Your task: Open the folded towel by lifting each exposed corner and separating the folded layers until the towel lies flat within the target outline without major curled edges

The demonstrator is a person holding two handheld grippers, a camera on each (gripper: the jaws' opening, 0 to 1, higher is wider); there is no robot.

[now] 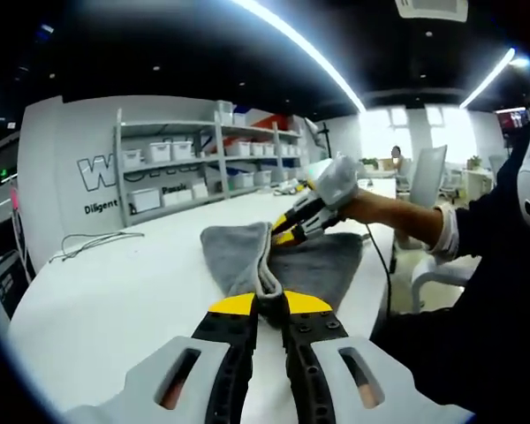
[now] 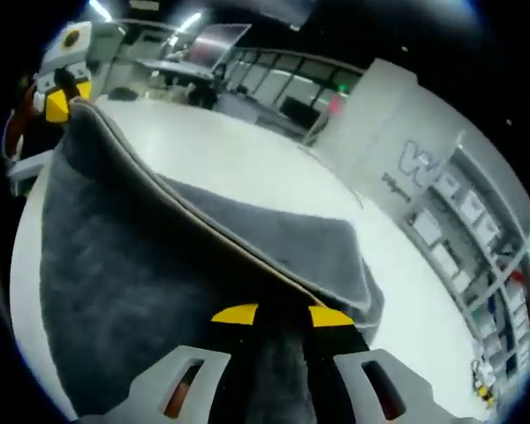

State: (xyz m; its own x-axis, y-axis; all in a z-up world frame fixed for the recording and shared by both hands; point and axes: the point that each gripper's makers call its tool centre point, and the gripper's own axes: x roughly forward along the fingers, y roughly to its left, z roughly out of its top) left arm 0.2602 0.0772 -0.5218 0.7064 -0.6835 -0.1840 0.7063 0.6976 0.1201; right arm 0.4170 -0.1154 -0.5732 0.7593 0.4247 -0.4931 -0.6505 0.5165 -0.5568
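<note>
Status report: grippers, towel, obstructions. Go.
Left gripper shut on grey towel, right gripper shut on opposite edge. Towel lifted off white table, still folded. Cable lies apart, nothing obstructing.

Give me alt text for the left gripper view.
Two hand-held grippers hold a grey towel raised at opposite ends over a white table: the left hand-held gripper near the camera, the right hand-held gripper across from it. Storage shelves stand behind.

The wall lettering (image 1: 102,172) is cut by the shelving (image 1: 203,159) standing before it. The towel (image 1: 283,261) hides both grippers' fingertips; shelf bins are too small to read.
</note>
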